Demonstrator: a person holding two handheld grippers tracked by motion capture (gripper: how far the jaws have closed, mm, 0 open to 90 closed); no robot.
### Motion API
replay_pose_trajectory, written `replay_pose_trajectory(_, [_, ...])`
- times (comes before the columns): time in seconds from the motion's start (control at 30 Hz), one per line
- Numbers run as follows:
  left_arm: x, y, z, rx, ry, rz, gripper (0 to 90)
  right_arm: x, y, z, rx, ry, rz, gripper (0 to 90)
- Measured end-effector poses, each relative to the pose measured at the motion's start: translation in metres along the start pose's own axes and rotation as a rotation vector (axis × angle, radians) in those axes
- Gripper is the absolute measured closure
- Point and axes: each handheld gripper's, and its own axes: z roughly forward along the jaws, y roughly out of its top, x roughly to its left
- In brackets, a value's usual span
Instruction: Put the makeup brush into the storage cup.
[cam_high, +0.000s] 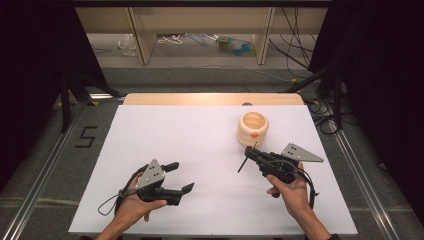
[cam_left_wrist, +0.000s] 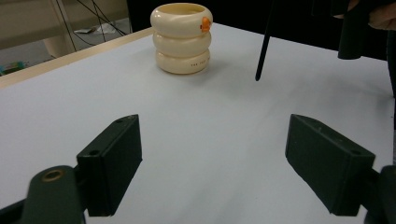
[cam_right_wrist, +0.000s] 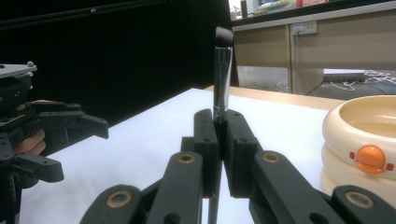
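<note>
Brush (cam_right_wrist: 222, 79): black handle, silver ferrule, dark bristles | upright | right gripper (cam_right_wrist: 219, 126) clamped

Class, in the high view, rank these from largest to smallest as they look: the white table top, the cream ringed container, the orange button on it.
1. White table top
2. Cream ringed container
3. Orange button
</note>
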Motion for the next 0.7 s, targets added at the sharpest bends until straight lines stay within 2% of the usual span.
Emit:
replay_pose_trajectory(0.07, [0.000, -0.001, -0.002, 0.000, 0.001, 0.000, 18.5, 0.000, 0.001, 0.000, -0.005, -0.003, 0.000, 85.1])
replay_pose_trajectory(0.1, [0.000, -0.001, -0.002, -0.005, -0.002, -0.013, 18.4, 0.000, 0.001, 0.000, -0.004, -0.003, 0.004, 85.1])
replay_pose_trajectory(0.23, [0.001, -0.003, -0.006, -0.012, 0.011, -0.007, 18.4, 0.000, 0.001, -0.001, 0.005, -0.004, 0.007, 85.1])
replay_pose_trajectory(0.27, [0.001, -0.004, -0.007, -0.006, 0.012, -0.006, 18.3, -0.001, 0.001, 0.000, -0.015, 0.000, 0.001, 85.1])
replay_pose_trajectory(0.3, [0.001, -0.005, -0.007, -0.005, 0.014, -0.014, 18.3, -0.001, 0.002, -0.001, 0.004, -0.011, -0.004, 85.1])
replay_pose_trajectory(0.7, [-0.001, -0.007, -0.011, -0.006, 0.017, -0.006, 18.2, -0.015, 0.019, -0.002, -0.012, -0.082, -0.030, 85.1])
